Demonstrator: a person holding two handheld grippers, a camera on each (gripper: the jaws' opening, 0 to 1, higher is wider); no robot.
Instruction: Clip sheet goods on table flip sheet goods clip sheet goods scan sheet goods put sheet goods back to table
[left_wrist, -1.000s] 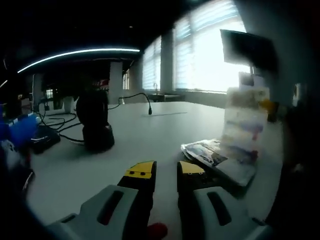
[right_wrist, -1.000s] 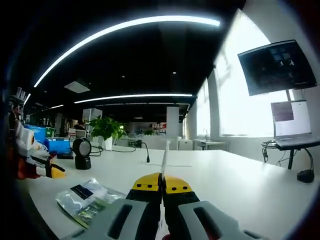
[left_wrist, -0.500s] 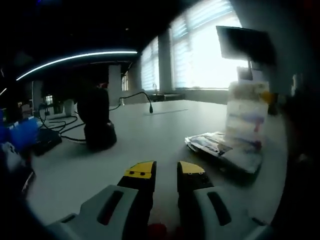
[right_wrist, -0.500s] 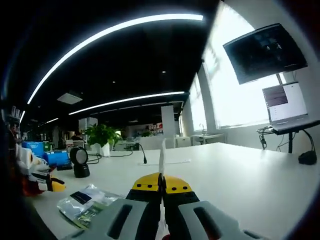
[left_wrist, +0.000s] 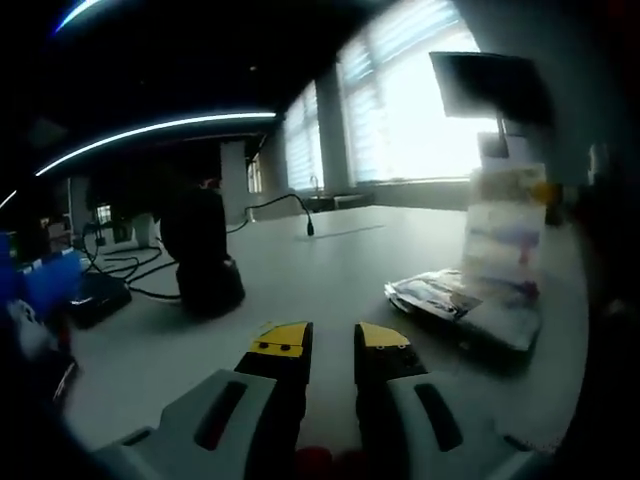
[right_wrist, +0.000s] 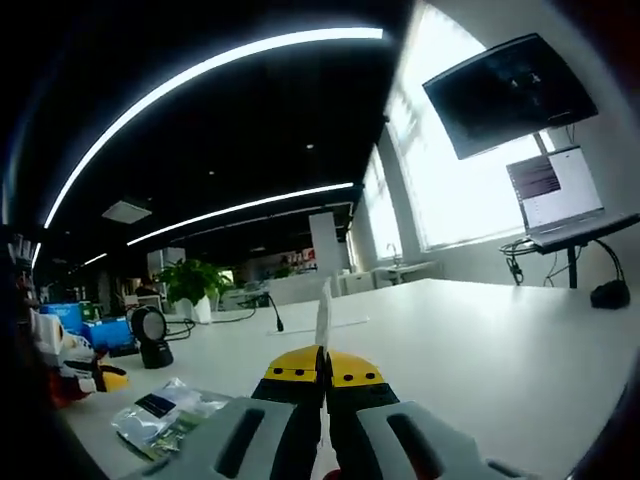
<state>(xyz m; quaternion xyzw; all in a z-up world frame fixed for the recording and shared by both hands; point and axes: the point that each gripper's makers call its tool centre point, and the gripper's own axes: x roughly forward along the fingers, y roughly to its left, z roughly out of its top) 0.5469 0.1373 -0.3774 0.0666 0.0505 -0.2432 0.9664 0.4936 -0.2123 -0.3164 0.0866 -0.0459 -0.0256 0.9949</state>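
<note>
A wide white counter (right_wrist: 480, 330) runs through an open office with bright windows and long curved ceiling lights.

In the right gripper view, the right tongs (right_wrist: 324, 368) are pinched tight on a thin sheet good (right_wrist: 322, 315), which stands upright and edge-on out of the closed yellow tips. Down to the left, a pile of clear packets (right_wrist: 165, 412) lies flat on the counter. Past it stands a black scanner (right_wrist: 151, 335) on its stand. Far off to the right, a laptop (right_wrist: 558, 195) sits on a raised stand under a dark wall screen (right_wrist: 508, 92).

In the left gripper view, the left tongs (left_wrist: 331, 341) hover above the counter with a clear gap between the tips and nothing in them. The scanner (left_wrist: 203, 250) stands to their left, further back. To the right lie the packets (left_wrist: 465, 303), and above these the sheet good (left_wrist: 505, 232) hangs upright in the air.
</note>
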